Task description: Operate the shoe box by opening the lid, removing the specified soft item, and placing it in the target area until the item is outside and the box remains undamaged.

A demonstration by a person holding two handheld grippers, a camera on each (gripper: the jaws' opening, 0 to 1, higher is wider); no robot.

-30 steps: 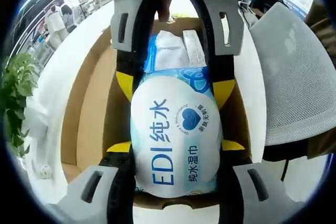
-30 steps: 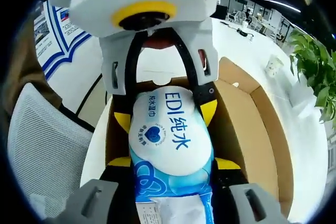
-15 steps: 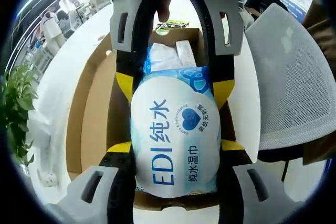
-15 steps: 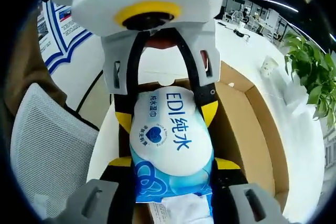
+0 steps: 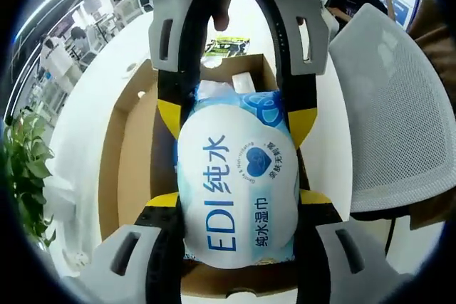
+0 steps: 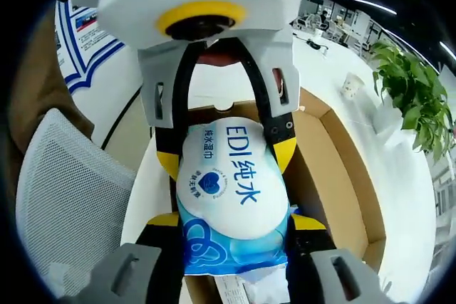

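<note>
White table [image 5: 85, 119], open shoe box [image 5: 132, 169], wipes pack [image 5: 239, 183] pinched between left tongs [image 5: 239, 197] and right tongs [image 6: 231, 222]

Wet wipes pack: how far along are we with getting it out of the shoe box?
Done: the shoe box is open. In hand: the left gripper and right gripper both clamp the wet wipes pack from opposite ends, over the box. Left: carrying it clear and setting it down on the white table.

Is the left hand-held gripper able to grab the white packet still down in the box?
Probably not yet. The left hand-held gripper is shut on the wet wipes pack, which the right hand-held gripper also clamps above the open shoe box. The white packet lies underneath.
</note>
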